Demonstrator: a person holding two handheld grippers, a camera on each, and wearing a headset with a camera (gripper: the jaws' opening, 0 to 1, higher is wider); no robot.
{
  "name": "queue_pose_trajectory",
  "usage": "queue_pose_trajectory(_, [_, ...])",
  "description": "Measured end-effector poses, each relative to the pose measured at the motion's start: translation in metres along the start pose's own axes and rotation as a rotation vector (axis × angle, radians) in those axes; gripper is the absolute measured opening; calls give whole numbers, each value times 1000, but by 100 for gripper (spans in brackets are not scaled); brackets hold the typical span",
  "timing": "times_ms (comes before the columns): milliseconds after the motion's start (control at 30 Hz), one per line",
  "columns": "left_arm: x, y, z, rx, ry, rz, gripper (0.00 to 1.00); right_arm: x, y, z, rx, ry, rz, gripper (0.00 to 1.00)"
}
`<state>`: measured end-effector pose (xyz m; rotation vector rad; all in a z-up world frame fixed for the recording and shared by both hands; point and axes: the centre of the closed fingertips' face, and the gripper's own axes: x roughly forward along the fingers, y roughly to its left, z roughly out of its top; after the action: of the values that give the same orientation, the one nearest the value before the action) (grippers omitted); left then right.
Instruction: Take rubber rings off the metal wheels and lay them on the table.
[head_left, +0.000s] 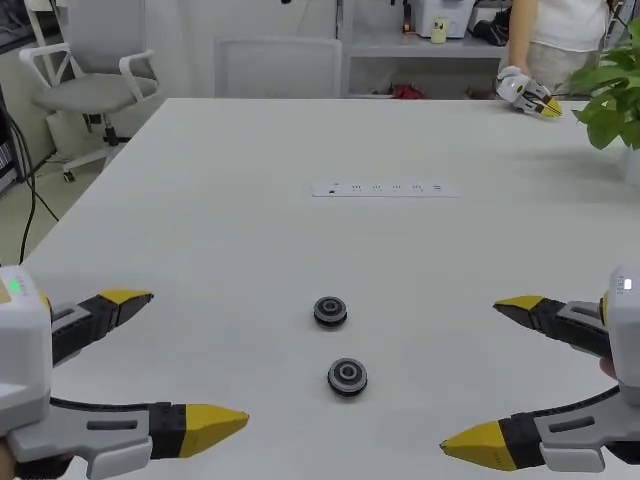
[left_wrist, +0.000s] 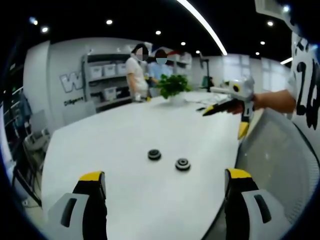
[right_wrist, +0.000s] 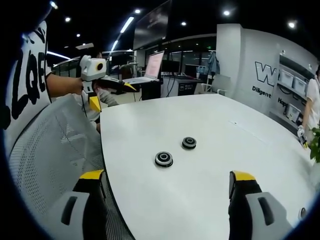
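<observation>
white worktop (head_left: 250, 200) carries two metal wheels near its centre: far wheel (head_left: 330, 312) and near wheel (head_left: 347, 377), close but apart, black rubber rings (head_left: 362, 378) fitted on both. left claw (head_left: 197, 357) and right claw (head_left: 471, 372) both spread, empty, flanking the wheels. wall lettering (right_wrist: 265, 90) shows a large "w" (smaller line reads "diligent").

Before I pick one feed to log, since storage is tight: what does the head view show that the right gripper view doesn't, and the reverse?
The head view adds the white flush socket strip, at best a faint mark in the other, and a black cable left of the white table. The right gripper view adds an open laptop, ceiling spotlights and a grey mesh chair back. Both share the two black-ringed metal wheels, rings on, and the open left tool and right tool.
</observation>
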<state>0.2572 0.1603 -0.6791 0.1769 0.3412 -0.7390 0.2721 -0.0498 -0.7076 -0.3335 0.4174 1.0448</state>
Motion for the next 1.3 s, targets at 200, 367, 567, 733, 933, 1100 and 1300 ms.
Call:
queue_pose_trajectory(200, [0, 1, 3, 12, -1, -2, 100, 1, -2, 2, -7, 0, 3, 99])
queue_pose_trajectory(367, [0, 5, 4, 6, -4, 6, 100, 1, -4, 5, -19, 1, 5, 99])
queue_pose_trajectory(567, [1, 7, 5, 9, -4, 3, 100, 4, -6, 8, -34, 3, 6, 99])
queue_pose_trajectory(733, [3, 9, 6, 9, -5, 0, 100, 4, -9, 12, -34, -8, 10, 99])
queue_pose_trajectory(933, [7, 13, 9, 23, 3, -7, 100, 4, -17, 17, -31, -25, 11, 98])
queue_pose_trajectory(1100, [12, 14, 12, 34, 6, -18, 100, 6, -19, 18, -51, -16, 23, 98])
queue_pose_trajectory(1300, [19, 16, 18, 52, 5, -32, 100, 9, -23, 26, -62, -26, 35, 96])
